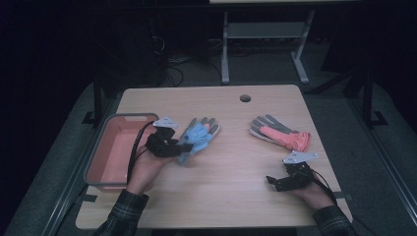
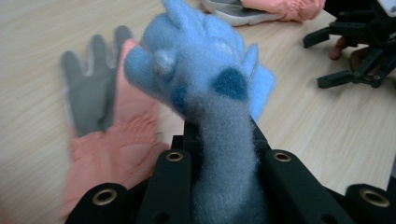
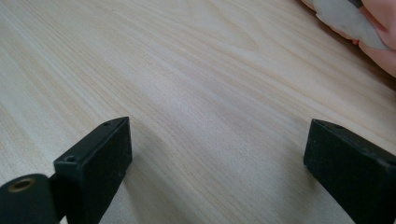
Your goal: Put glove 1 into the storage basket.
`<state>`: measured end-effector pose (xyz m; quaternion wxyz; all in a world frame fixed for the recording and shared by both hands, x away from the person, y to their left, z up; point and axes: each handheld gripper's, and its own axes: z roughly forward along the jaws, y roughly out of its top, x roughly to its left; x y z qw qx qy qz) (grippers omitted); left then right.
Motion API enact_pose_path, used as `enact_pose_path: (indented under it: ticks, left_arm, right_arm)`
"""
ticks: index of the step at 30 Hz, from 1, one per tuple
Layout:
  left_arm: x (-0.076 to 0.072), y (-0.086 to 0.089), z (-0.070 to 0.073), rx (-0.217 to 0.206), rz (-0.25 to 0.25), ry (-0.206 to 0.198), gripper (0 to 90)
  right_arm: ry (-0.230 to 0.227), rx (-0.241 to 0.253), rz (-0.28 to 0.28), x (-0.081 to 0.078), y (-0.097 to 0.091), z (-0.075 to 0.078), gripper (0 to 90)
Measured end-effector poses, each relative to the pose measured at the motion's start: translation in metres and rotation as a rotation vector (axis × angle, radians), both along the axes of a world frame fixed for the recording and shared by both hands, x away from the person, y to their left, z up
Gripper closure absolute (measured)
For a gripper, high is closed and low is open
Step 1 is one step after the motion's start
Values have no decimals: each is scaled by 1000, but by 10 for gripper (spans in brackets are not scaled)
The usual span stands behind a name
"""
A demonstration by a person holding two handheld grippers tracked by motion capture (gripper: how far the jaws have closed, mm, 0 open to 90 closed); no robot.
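Right now the left gripper (image 1: 183, 146) is clamping the blue fuzzy glove (image 2: 205, 88), lifting it clear of the pink glove (image 2: 112, 140) just beneath. The right gripper (image 1: 273, 182) is idling, jaws spread over bare table (image 3: 196, 70). Next is probably swinging left to the tray (image 1: 105, 147), releasing only once above it.

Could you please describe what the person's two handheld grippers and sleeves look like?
Both the left gripper and the right gripper are black, angular two-jaw tools topped by a grey three-cornered plate, each trailing a black cable. Up close, the blocky black jaws carry brass-coloured ringed holes and flat matte pads. The person wears dark plaid sleeves.
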<state>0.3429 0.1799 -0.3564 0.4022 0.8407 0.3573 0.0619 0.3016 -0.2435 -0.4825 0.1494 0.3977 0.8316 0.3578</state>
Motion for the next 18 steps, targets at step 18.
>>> enact_pose_path:
  ticks: [18]
  left_arm:
    - [4,81,15,26,206,-40,777]
  right_arm:
    - [4,0,-3,0,0,0,76]
